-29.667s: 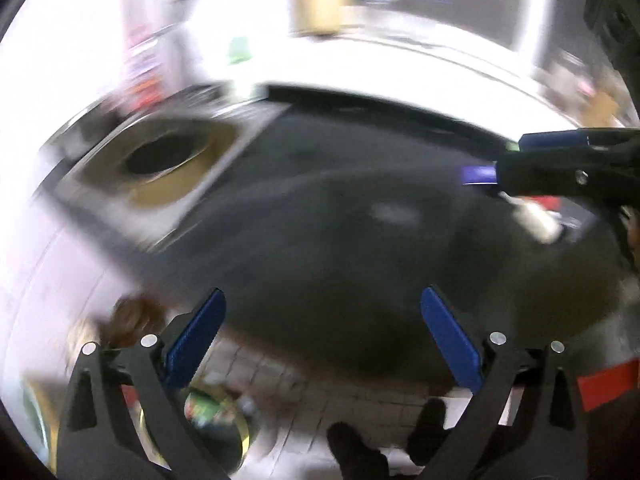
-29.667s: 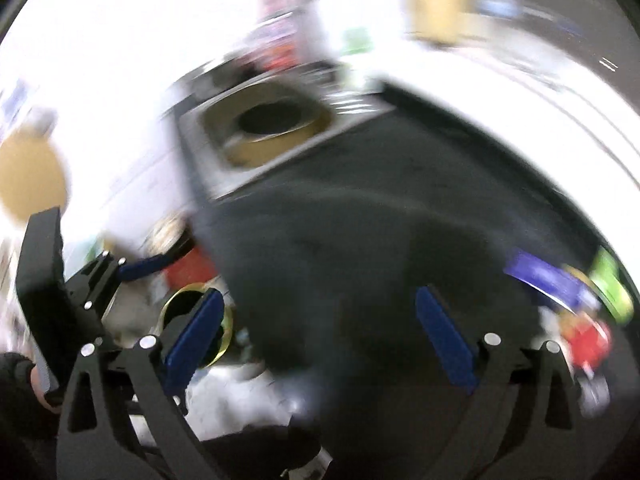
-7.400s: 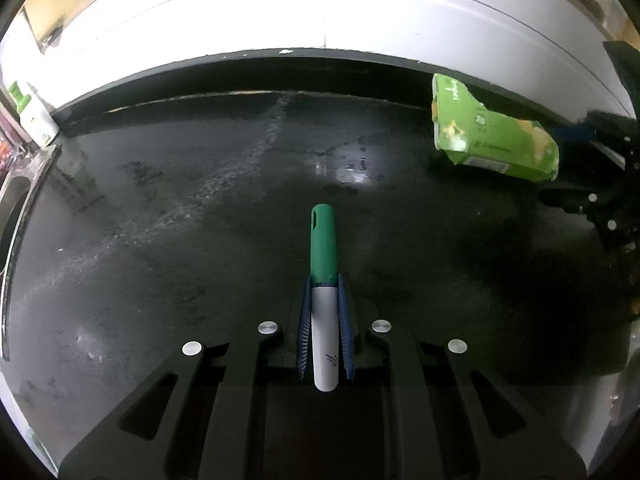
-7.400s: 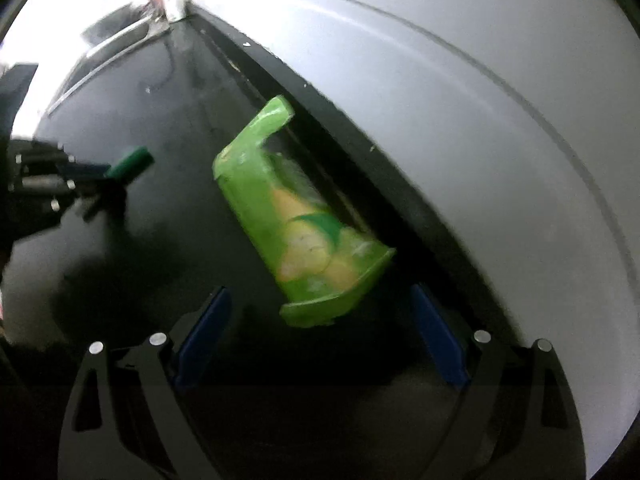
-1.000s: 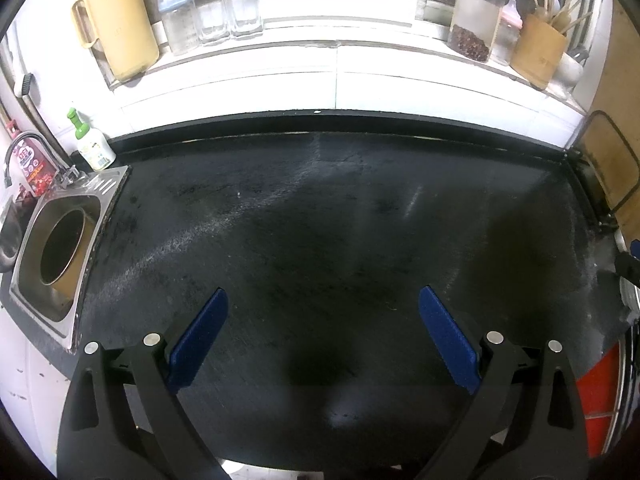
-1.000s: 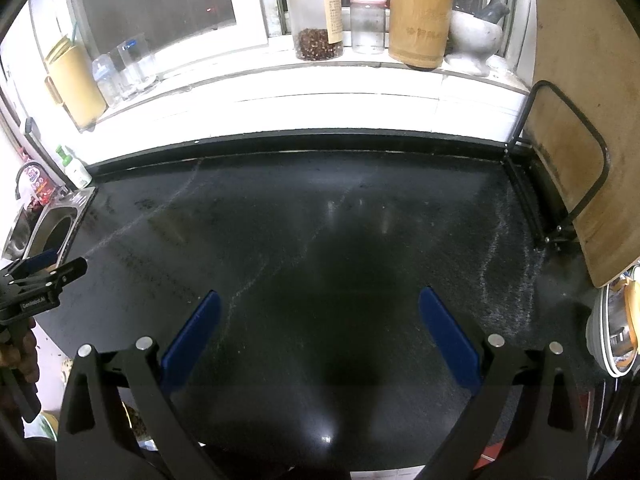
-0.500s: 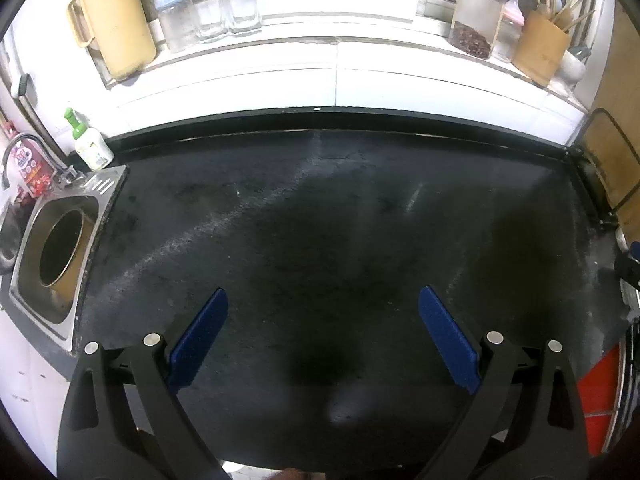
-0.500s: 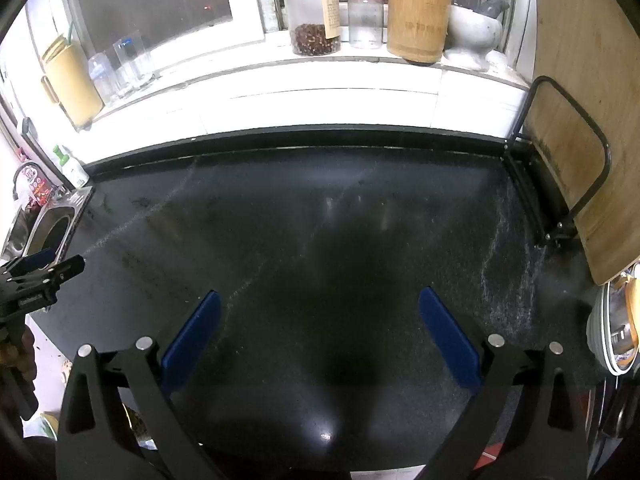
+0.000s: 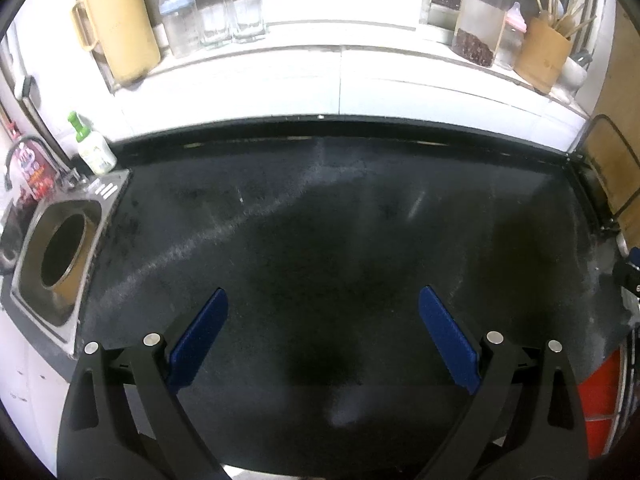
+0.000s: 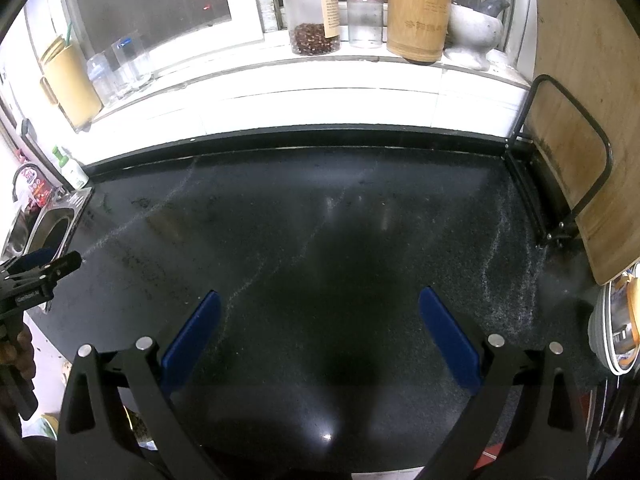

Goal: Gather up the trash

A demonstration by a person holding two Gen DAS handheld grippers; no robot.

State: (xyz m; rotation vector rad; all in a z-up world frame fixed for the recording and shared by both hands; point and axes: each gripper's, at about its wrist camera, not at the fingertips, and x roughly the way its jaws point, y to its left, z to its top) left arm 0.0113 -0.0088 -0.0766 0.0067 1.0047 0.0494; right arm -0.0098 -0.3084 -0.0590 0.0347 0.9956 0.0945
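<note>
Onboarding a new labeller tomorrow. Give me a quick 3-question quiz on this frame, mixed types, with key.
1. True or false: the left gripper is shut on a piece of trash.
2. Multiple choice: in the right wrist view, what stands on the windowsill just left of the bamboo utensil holder?
A. a green soap bottle
B. a baby bottle with a pink top
C. a stone mortar
3. Fill in: the sink lies at the ____ end of the black countertop.

Key:
1. False. Both the left gripper and the right gripper are open and hold nothing.
2. B, the baby bottle.
3. Left.
</note>
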